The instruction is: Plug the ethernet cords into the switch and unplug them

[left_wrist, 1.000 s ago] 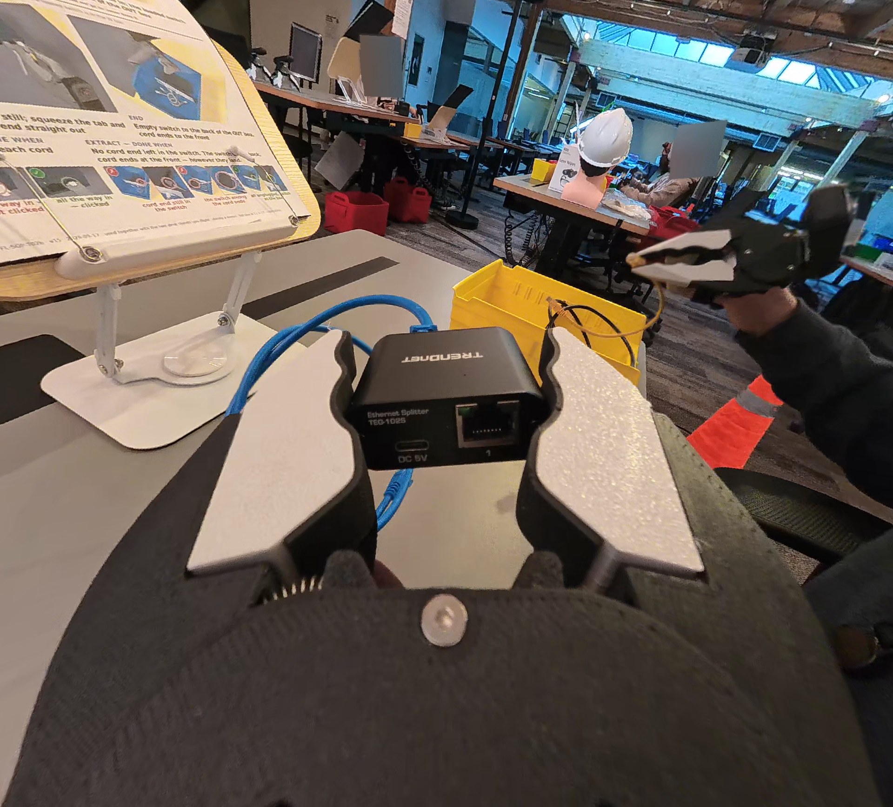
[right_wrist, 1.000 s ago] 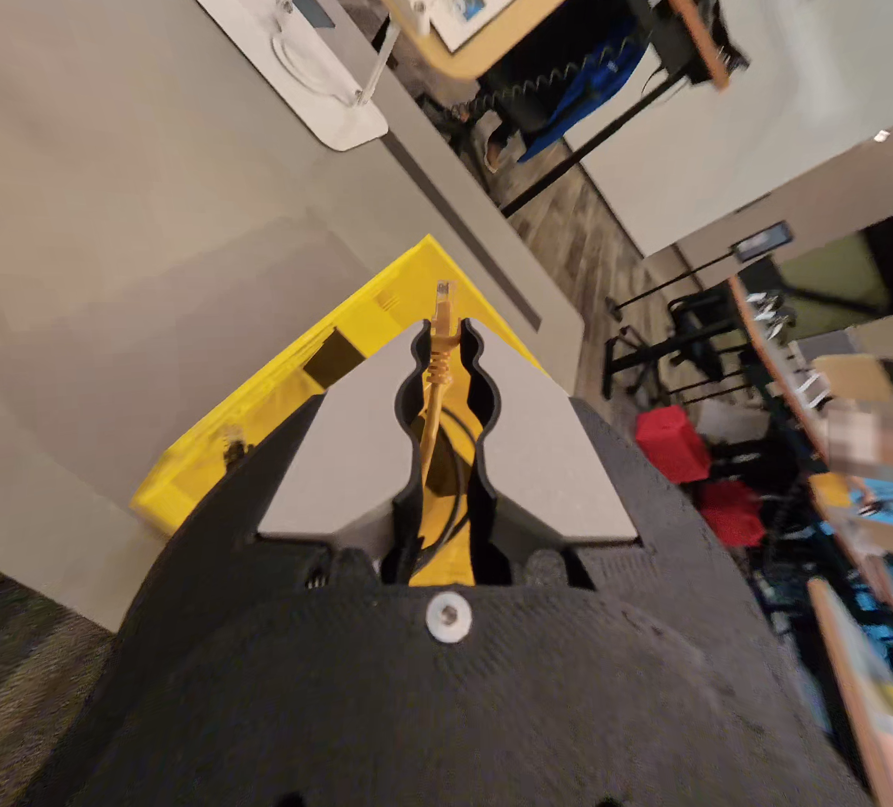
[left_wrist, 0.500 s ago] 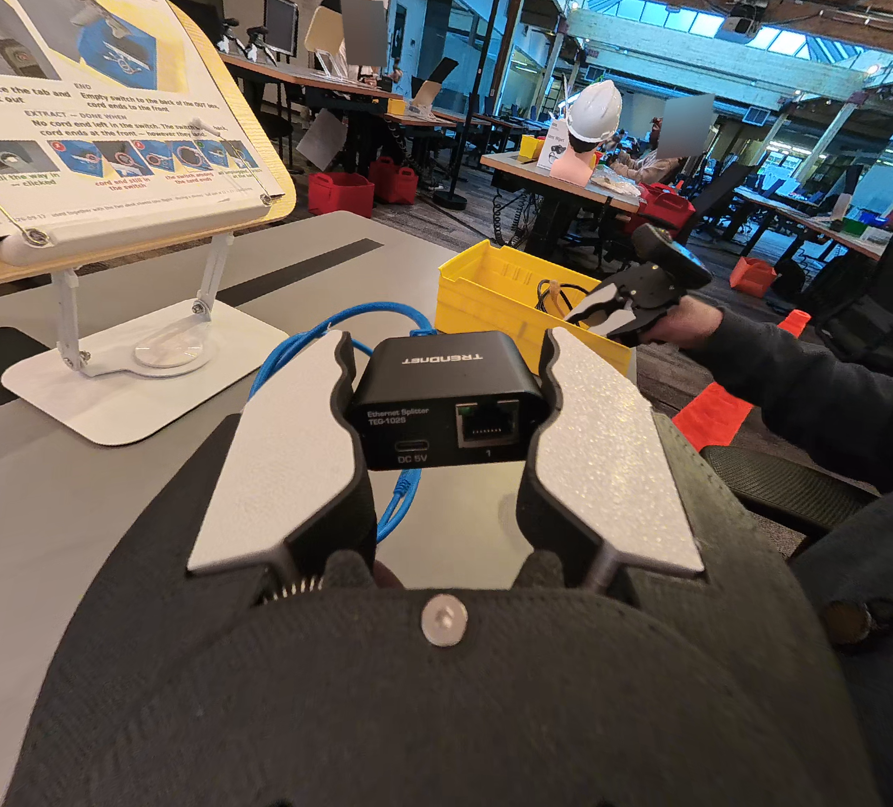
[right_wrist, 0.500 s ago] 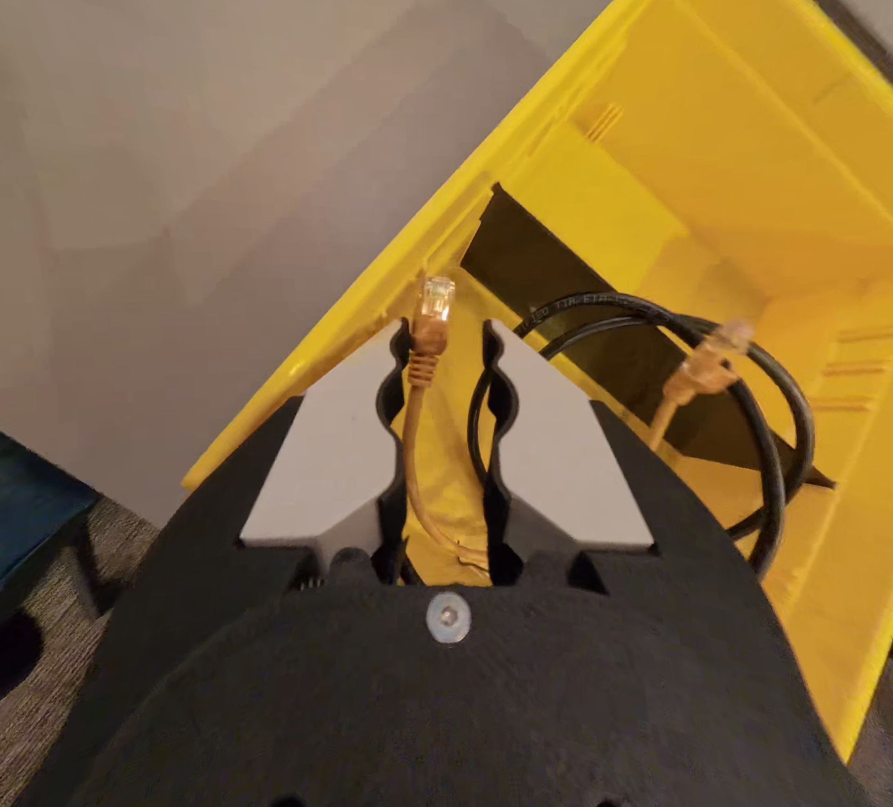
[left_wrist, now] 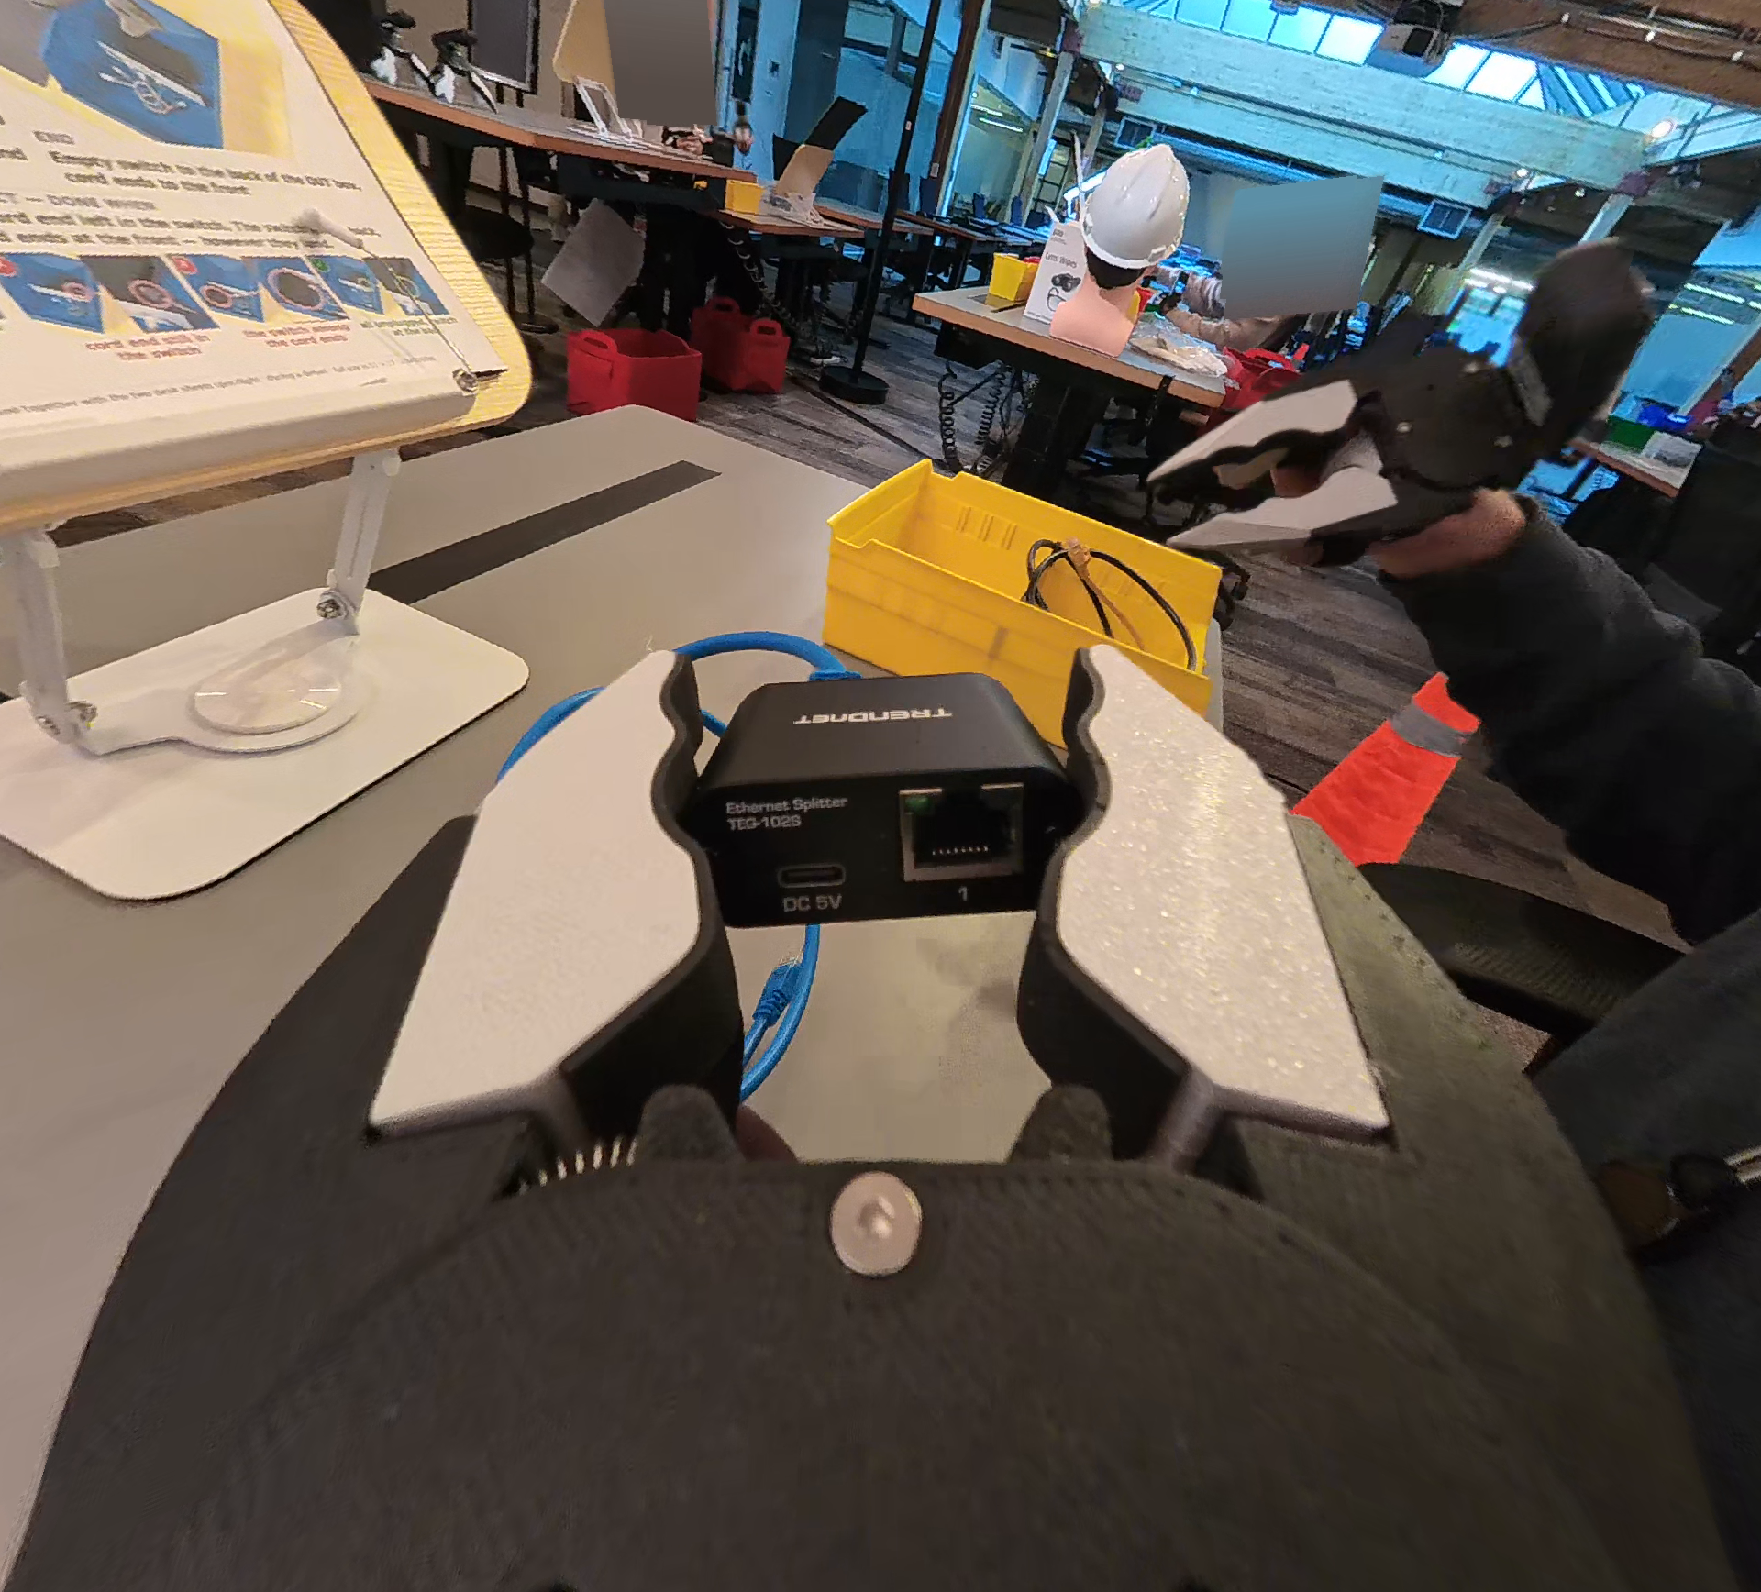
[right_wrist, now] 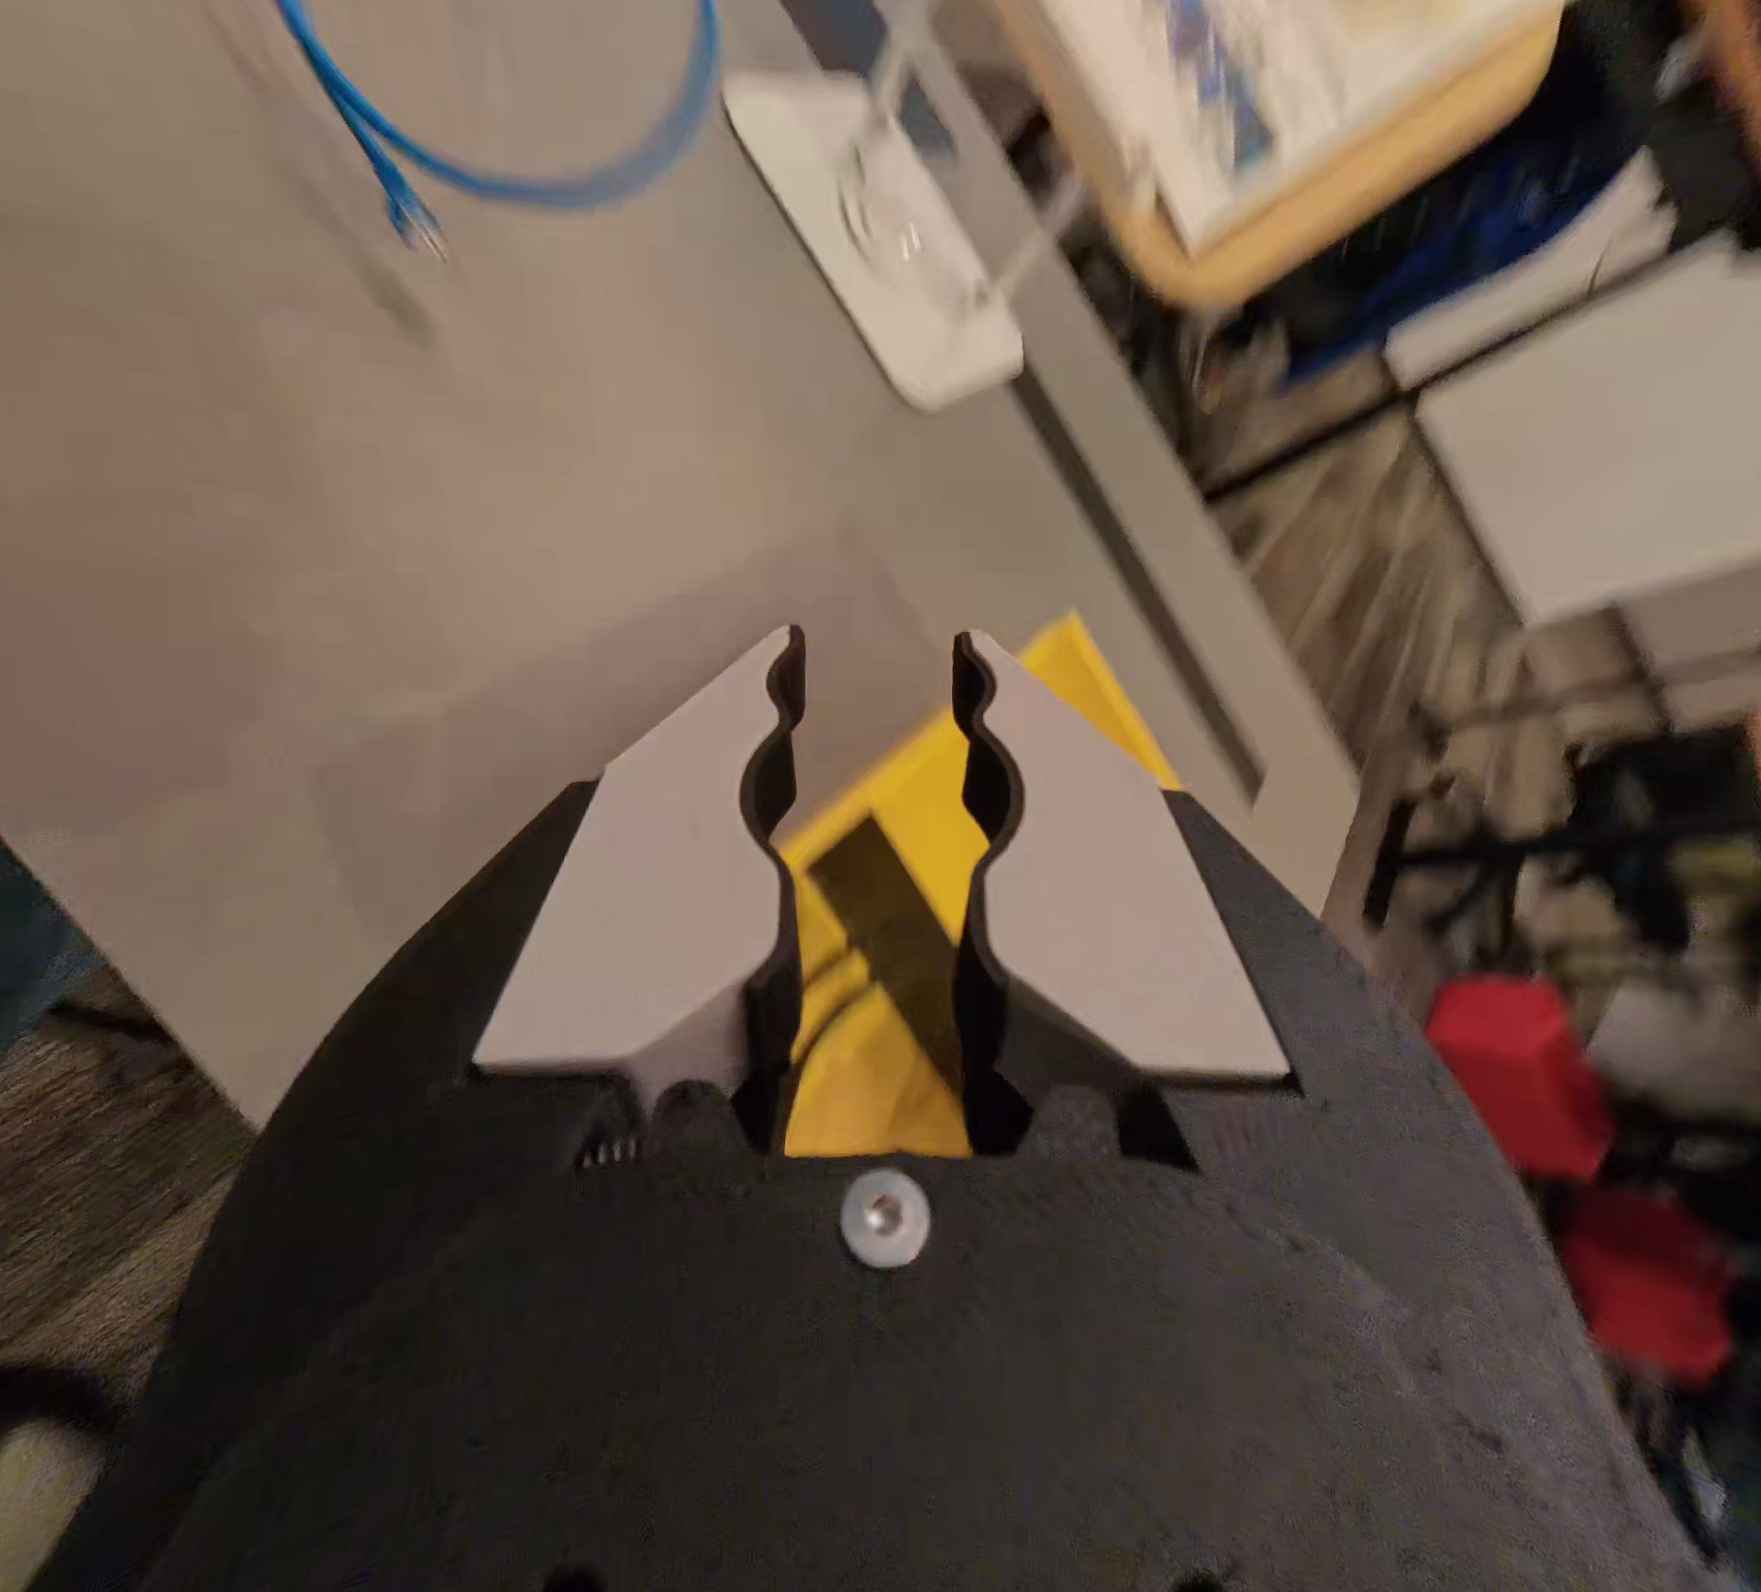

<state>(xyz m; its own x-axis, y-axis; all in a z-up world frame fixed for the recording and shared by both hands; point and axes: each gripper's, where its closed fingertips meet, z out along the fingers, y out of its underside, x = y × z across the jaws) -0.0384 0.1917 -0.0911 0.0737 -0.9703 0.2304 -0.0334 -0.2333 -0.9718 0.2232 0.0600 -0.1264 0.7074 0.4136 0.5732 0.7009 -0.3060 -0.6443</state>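
My left gripper (left_wrist: 877,679) is shut on a small black switch (left_wrist: 881,794) and holds it above the grey table; the front port shows empty. A blue ethernet cord (left_wrist: 762,1013) lies coiled on the table under it, also in the right wrist view (right_wrist: 495,22). My right gripper (right_wrist: 879,641) is open and empty, raised above the yellow bin (right_wrist: 915,927); it shows in the left wrist view (left_wrist: 1182,508) too. A black cord and an orange cord (left_wrist: 1096,584) lie in the yellow bin (left_wrist: 915,584).
An instruction board on a white stand (left_wrist: 238,717) stands at the table's left, also in the right wrist view (right_wrist: 896,250). An orange cone (left_wrist: 1382,765) is on the floor to the right. Red bins (left_wrist: 638,374) and desks lie beyond the table.
My right gripper let go of the orange cord into the yellow bin, opened, and lifted up and away from the bin. My left gripper stays shut on the switch.
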